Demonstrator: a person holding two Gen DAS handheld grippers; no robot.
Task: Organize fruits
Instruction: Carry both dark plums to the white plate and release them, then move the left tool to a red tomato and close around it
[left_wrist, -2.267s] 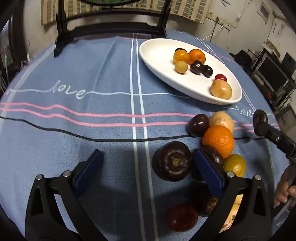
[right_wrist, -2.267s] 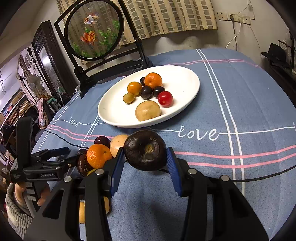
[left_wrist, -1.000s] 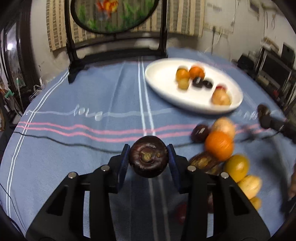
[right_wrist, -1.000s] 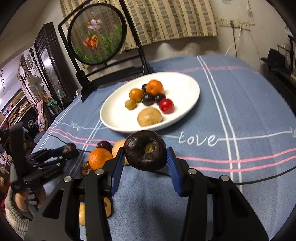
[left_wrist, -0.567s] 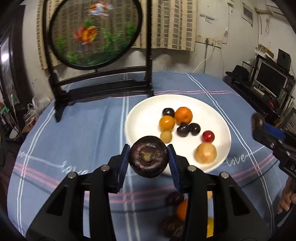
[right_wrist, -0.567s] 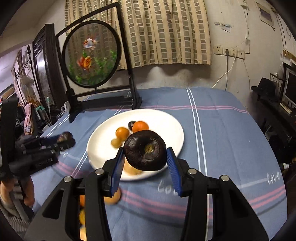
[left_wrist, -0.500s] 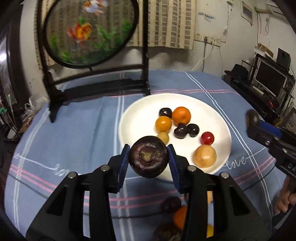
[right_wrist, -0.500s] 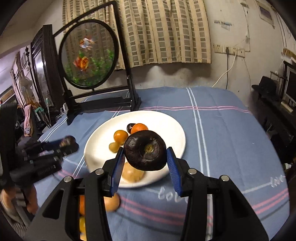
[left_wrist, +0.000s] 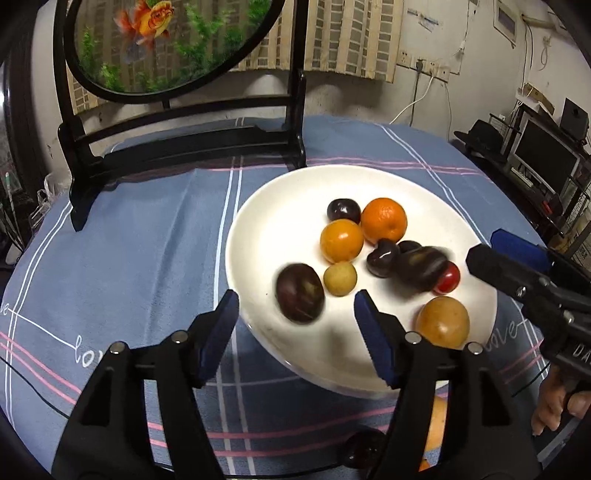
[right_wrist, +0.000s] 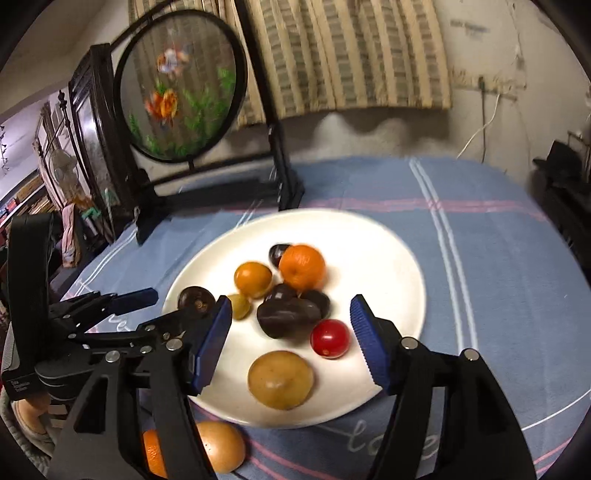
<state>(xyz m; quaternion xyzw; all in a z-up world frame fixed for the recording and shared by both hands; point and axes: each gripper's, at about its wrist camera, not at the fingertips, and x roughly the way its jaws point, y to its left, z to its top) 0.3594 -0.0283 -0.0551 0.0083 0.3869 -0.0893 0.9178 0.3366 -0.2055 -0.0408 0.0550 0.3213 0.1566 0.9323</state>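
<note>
In the left wrist view my left gripper (left_wrist: 297, 334) hangs over the near rim of the white plate (left_wrist: 258, 206). Its jaws are opening and touch nothing. Just beyond them a blurred dark purple fruit (left_wrist: 300, 292) lies loose on the plate. My right gripper (right_wrist: 290, 336) is over the plate too, its jaws also opening. A second blurred dark purple fruit (right_wrist: 288, 317) sits free below them, against the other fruits. The plate also holds two oranges (left_wrist: 384, 220), a red cherry tomato (right_wrist: 330, 338), a tan fruit (right_wrist: 280, 380), a small yellow fruit (left_wrist: 340, 278) and dark plums.
A round fish-picture screen on a black stand (left_wrist: 184, 147) stands behind the plate. Loose fruits (right_wrist: 218, 446) lie on the blue striped tablecloth by the plate's near rim. The right gripper's body (left_wrist: 535, 295) and a hand (left_wrist: 554, 406) fill the right edge of the left wrist view.
Both grippers moved forward over the plate while shut on dark purple fruits. Both have now opened and let the fruits go onto the plate.
</note>
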